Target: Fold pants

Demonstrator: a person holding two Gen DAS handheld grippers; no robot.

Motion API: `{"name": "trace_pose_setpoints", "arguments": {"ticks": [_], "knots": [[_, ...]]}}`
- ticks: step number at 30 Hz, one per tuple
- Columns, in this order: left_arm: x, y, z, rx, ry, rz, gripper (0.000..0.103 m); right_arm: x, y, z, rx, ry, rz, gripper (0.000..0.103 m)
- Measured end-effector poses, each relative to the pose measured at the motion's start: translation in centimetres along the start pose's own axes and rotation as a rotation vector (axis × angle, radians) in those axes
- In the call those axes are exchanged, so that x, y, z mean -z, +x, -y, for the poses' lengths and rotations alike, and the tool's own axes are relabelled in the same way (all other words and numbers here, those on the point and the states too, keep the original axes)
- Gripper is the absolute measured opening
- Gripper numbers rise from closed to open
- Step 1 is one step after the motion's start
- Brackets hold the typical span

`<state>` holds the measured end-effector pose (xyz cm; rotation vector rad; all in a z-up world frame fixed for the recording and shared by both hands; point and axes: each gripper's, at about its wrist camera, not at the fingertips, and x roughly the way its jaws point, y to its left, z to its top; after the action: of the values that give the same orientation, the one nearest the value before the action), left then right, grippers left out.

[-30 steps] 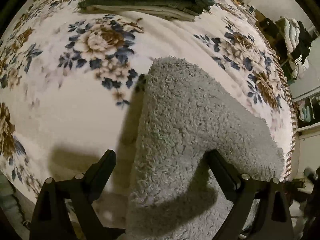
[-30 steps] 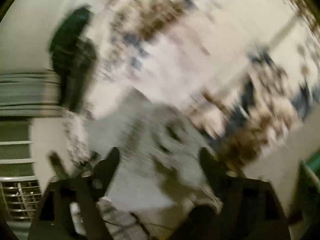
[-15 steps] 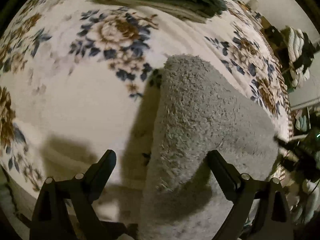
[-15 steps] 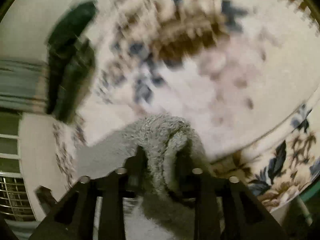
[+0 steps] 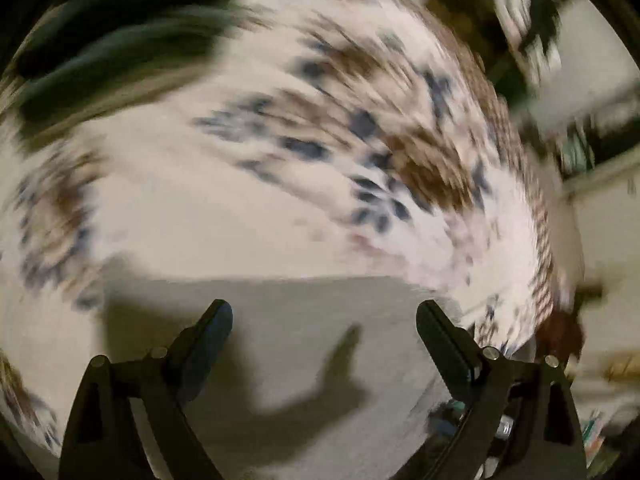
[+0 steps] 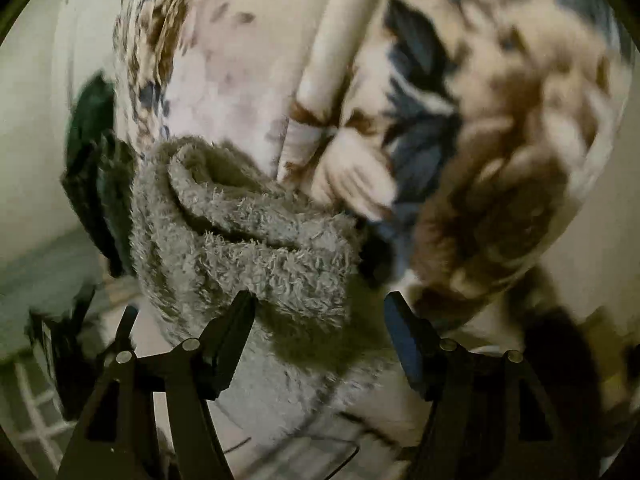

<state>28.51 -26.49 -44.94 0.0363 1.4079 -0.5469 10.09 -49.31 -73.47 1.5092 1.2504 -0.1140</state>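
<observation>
The grey fleece pants (image 5: 304,344) lie on the floral bedspread (image 5: 248,208). In the left wrist view they fill the lower middle, blurred by motion. My left gripper (image 5: 324,316) is open just above them, fingers wide apart, holding nothing. In the right wrist view a bunched, folded end of the pants (image 6: 244,240) sits just in front of my right gripper (image 6: 320,304). Its jaws stand apart and the fabric lies loose between and beyond them.
A stack of dark folded clothes (image 5: 104,48) lies at the far left of the bed and shows as a dark green mass in the right wrist view (image 6: 96,160). The bed edge and room clutter (image 5: 560,320) are at the right. A white rack (image 6: 36,408) stands at lower left.
The right gripper was shut on the pants half a second ago and has now opened, letting the bunched end go. The left gripper has swung fast across the pants, staying open.
</observation>
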Motion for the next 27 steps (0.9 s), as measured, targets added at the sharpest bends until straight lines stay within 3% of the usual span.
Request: {"name": "trace_pose_setpoints", "arguments": {"ticks": [1, 2, 3, 4, 6, 11, 14, 16, 17, 19, 20, 23, 27], "knots": [[-0.7, 2.4, 1.6, -0.023, 0.045, -0.056, 0.095, 0.4, 0.3, 0.2, -0.037, 0.008, 0.014, 0.068], [-1.0, 4.2, 2.7, -0.066, 0.078, -0.089, 0.095, 0.6, 0.4, 0.1, -0.047, 0.003, 0.021, 0.057], [-1.2, 6.0, 3.5, -0.094, 0.115, -0.123, 0.095, 1.0, 0.4, 0.2, -0.057, -0.007, 0.032, 0.044], [-1.3, 7.8, 4.0, -0.156, 0.141, -0.168, 0.095, 1.4, 0.5, 0.2, -0.059, -0.016, 0.04, 0.018], [-1.5, 10.1, 3.9, -0.206, 0.154, -0.201, 0.095, 2.5, 0.1, 0.2, -0.034, -0.011, 0.065, 0.012], [-1.7, 10.4, 2.1, -0.185, 0.095, -0.204, 0.095, 4.9, -3.5, 0.9, 0.035, -0.04, 0.106, 0.008], [-1.5, 10.8, 1.2, -0.183, 0.097, -0.221, 0.095, 4.5, -4.7, 2.3, 0.153, -0.101, 0.121, 0.008], [-1.4, 10.3, 1.1, -0.173, 0.092, -0.215, 0.095, 3.1, -2.7, 3.6, 0.221, -0.094, 0.008, 0.015], [-1.3, 9.9, 1.1, -0.165, 0.088, -0.21, 0.095, 2.5, -1.9, 4.0, 0.226, -0.072, -0.051, 0.027], [-1.1, 7.6, 1.0, -0.103, 0.074, -0.168, 0.095, 2.0, -2.1, 3.2, 0.251, -0.074, -0.085, 0.046], [-1.0, 6.2, 1.0, -0.079, 0.065, -0.141, 0.095, 1.9, -2.6, 2.5, 0.255, -0.093, -0.082, 0.056], [0.0, 0.5, -0.5, 0.003, 0.009, -0.027, 0.095, 1.9, -6.1, -0.6, 0.221, -0.205, -0.001, 0.066], [3.5, -5.6, -5.1, -0.026, -0.118, 0.091, 0.095, 0.5, -8.2, -4.9, 0.148, -0.329, 0.076, 0.076]]}}
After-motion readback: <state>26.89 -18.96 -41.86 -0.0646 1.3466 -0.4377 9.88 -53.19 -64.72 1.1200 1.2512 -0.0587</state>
